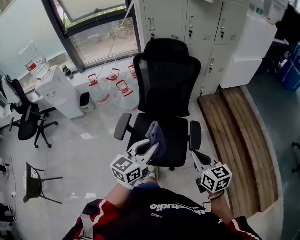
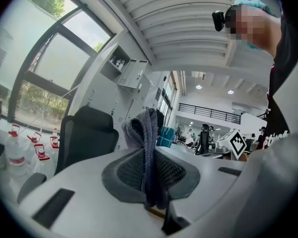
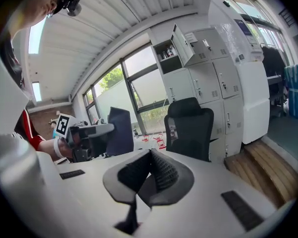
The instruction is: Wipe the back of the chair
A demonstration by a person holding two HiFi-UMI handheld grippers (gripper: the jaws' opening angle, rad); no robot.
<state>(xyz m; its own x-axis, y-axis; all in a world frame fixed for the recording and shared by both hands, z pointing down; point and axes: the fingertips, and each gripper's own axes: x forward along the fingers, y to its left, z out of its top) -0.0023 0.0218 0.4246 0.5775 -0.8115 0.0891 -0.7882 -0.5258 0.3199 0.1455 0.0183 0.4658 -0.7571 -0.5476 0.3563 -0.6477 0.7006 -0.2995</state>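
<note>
Clamping a folded grey-blue cloth (image 2: pixel 148 143), the fingers (image 2: pixel 121 175) of the left gripper (image 1: pixel 151 146) are closed on its lower part. The free fold stands up beyond the tips, I think so that soft fabric, not plastic, meets the surface first. The fingers (image 3: pixel 165 175) of the right gripper (image 3: pixel 148 175) are together and there is nothing between them. This gripper is held low at the person's right side, near the right armrest (image 1: pixel 195 134), probably to keep it out of the way.

The black mesh office chair with a headrest (image 1: pixel 166 81) stands on the pale floor directly before the person, with its seat towards them. In the head view the cloth hangs over the front part of the seat and is apart from the backrest, so in my judgement the wiping has not yet begun. The next move calls for lifting the left gripper and reaching forward to the back. A chair of this kind may turn when it is pressed, so the empty gripper could steady the armrest.
</note>
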